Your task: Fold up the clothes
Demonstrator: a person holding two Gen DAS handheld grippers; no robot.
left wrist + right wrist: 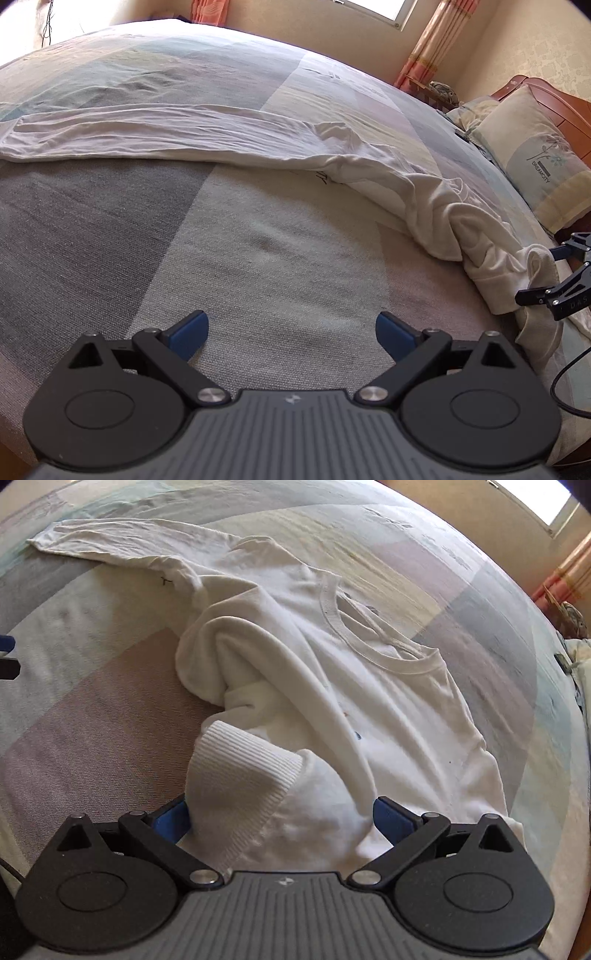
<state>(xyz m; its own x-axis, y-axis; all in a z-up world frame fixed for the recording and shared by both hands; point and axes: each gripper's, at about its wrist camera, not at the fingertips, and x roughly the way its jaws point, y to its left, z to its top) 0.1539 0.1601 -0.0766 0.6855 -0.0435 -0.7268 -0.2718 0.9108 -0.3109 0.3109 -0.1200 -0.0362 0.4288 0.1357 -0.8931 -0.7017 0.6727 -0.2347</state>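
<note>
A white long-sleeved shirt [221, 129] lies crumpled across the patchwork bed; in the right wrist view the shirt [399, 709] shows its round collar [369, 650] facing up. One sleeve [110, 542] stretches away to the far left. The other sleeve is bunched, and its ribbed cuff [240, 771] lies between the blue pads [391, 818] of my right gripper [282, 816], whose jaws stand wide apart. My left gripper [291, 332] is open over bare bedspread, short of the shirt. From there the right gripper [535, 275] shows at the right edge, around the cuff [539, 264].
The bedspread [147, 240] fills most of both views. A pillow [535, 158] leans on a wooden headboard [546, 92] at the right. Orange curtains [424, 55] hang by a window behind. A black cable [565, 380] trails off the bed's right side.
</note>
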